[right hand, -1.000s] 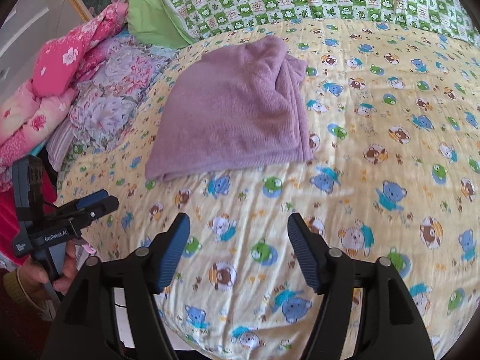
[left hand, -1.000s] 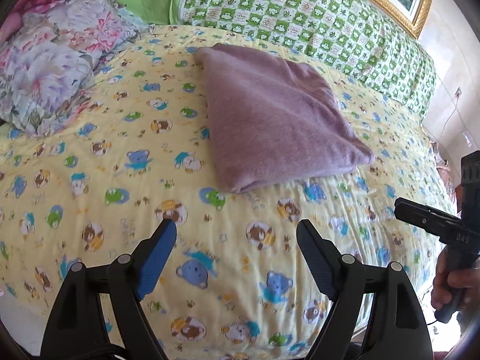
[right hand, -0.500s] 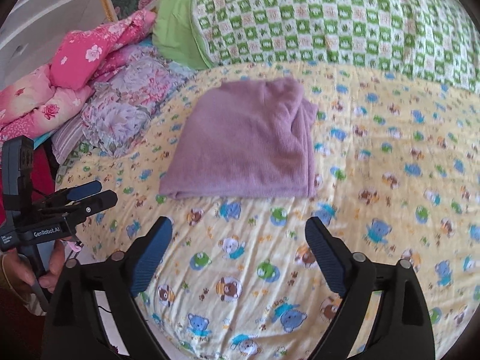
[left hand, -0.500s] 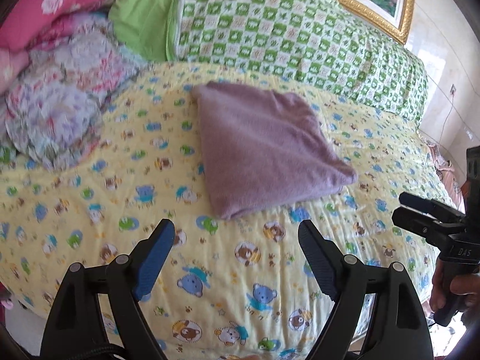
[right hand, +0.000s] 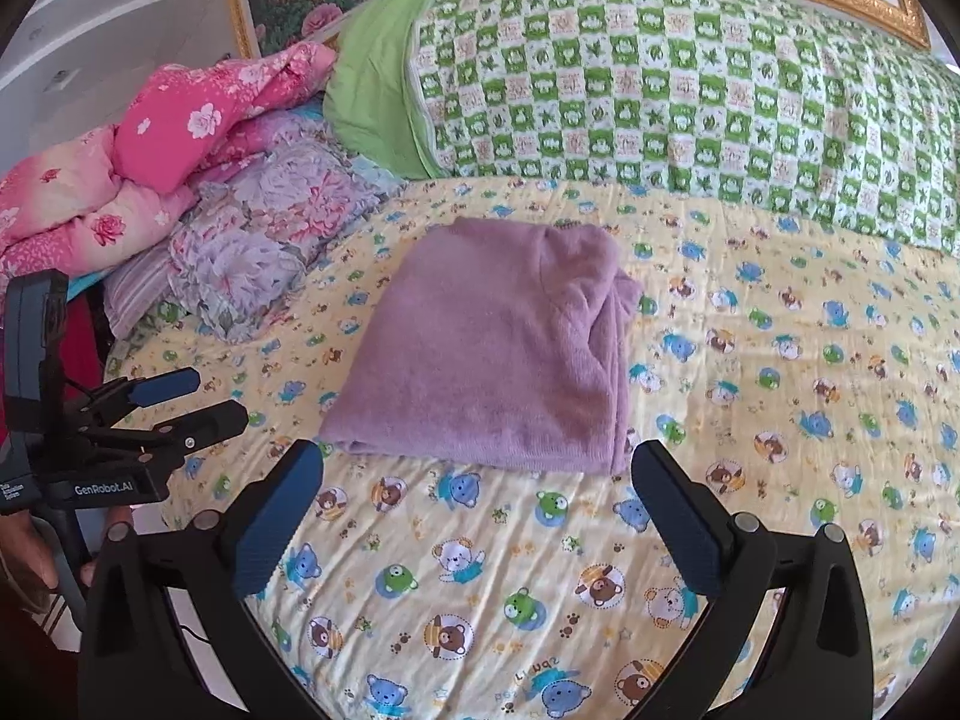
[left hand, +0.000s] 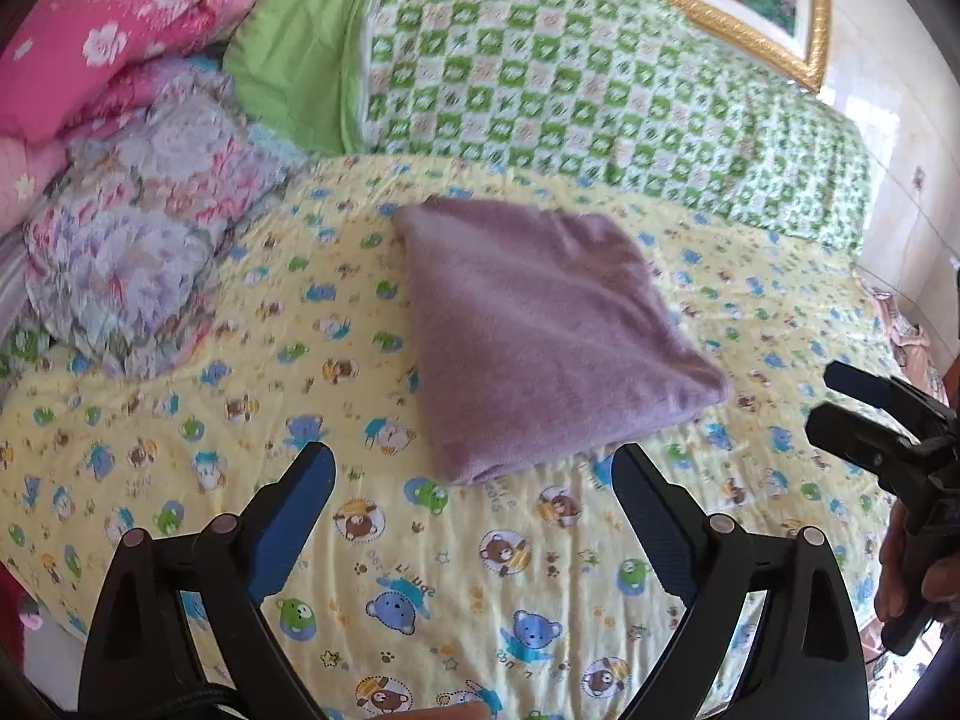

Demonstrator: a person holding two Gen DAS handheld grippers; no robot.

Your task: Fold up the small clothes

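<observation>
A purple garment (left hand: pixel 540 336) lies folded into a flat square on the yellow bear-print bedsheet (left hand: pixel 180 420); in the right wrist view it (right hand: pixel 492 360) shows stacked layers along its right edge. My left gripper (left hand: pixel 471 474) is open and empty, above the sheet just short of the garment's near corner. My right gripper (right hand: pixel 477 474) is open and empty, just short of the garment's near edge. Each gripper also appears in the other's view, the right one (left hand: pixel 864 408) at the bed's right side and the left one (right hand: pixel 180 402) at its left side.
A green checked quilt (left hand: pixel 570 96) lies rolled along the head of the bed under a gold picture frame (left hand: pixel 780 36). Pink and floral bedding (right hand: pixel 198 192) is piled at the left. The bed edge (right hand: pixel 156 516) drops off near the left gripper.
Both grippers have pulled back and risen away from the garment, so more of the bed and headboard shows. The garment has not moved. Both jaws stay open.
</observation>
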